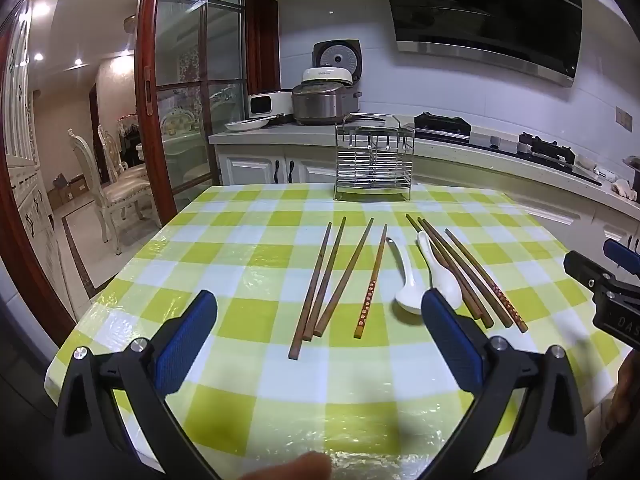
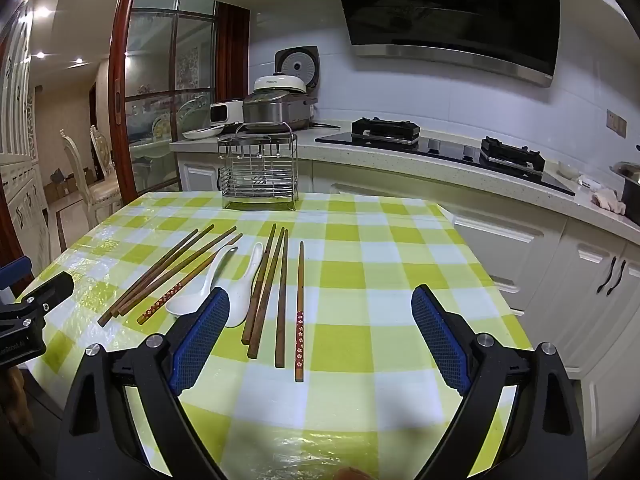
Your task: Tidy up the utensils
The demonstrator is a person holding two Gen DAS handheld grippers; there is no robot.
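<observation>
Several brown chopsticks lie on the green-checked table in two groups, a left group [image 1: 328, 280] [image 2: 168, 272] and a right group [image 1: 460, 272] [image 2: 276, 292]. Two white spoons [image 1: 408, 276] [image 2: 208, 280] lie between the groups, handles pointing away. A wire utensil rack [image 1: 374, 162] [image 2: 258, 172] stands empty at the table's far edge. My left gripper [image 1: 320, 308] hovers open above the near ends of the left chopsticks. My right gripper [image 2: 320, 308] hovers open to the right of the right group, nothing between its fingers.
Behind the table runs a kitchen counter [image 1: 500, 160] with rice cookers [image 1: 324, 100] and a gas hob [image 2: 440, 140]. White cabinets [image 2: 580, 280] stand close on the right. A glass door and dining chairs [image 1: 116, 184] are to the left.
</observation>
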